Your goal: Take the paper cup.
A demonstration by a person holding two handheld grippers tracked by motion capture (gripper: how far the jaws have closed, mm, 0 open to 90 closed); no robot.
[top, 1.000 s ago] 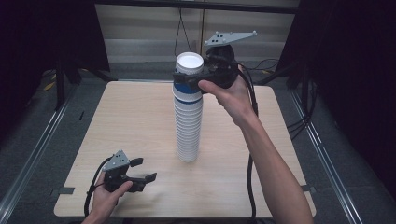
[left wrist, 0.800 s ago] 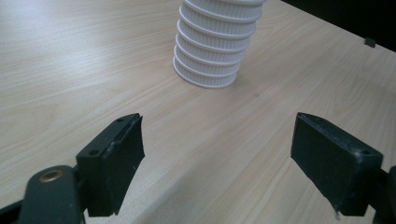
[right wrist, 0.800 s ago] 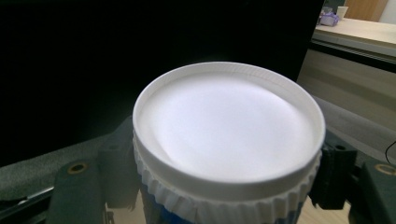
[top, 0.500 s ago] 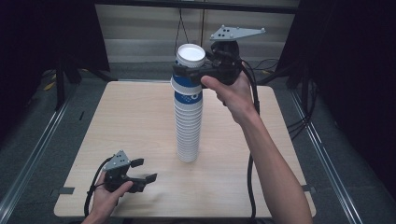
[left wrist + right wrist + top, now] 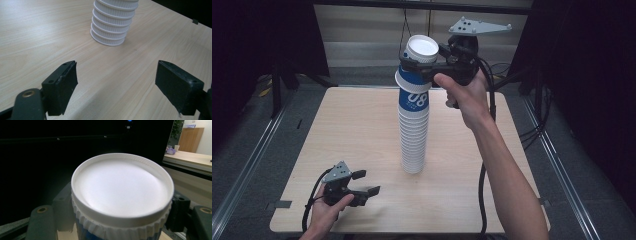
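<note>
A tall stack of upturned white paper cups (image 5: 413, 145) stands mid-table; its ribbed base (image 5: 111, 25) lies ahead of my left gripper. My right gripper (image 5: 424, 64) is shut on the top cup (image 5: 421, 50) just under its white bottom. That cup is raised and tilted above the stack. A blue printed cup wall (image 5: 414, 97) shows beneath it. In the right gripper view the cup's white bottom (image 5: 122, 192) sits between the black pads (image 5: 62, 212). My left gripper (image 5: 367, 184) rests near the front left corner, its jaws wide apart (image 5: 116, 75) with nothing between them.
The wooden table (image 5: 337, 130) has bare room to the left and right of the stack. A black cable (image 5: 484, 200) hangs from the right gripper along the forearm. Metal rails (image 5: 242, 175) run along the floor on both sides of the table.
The right gripper has risen a little with the top cup, tilting it and baring more of the blue wall below. The left gripper has stayed put.
</note>
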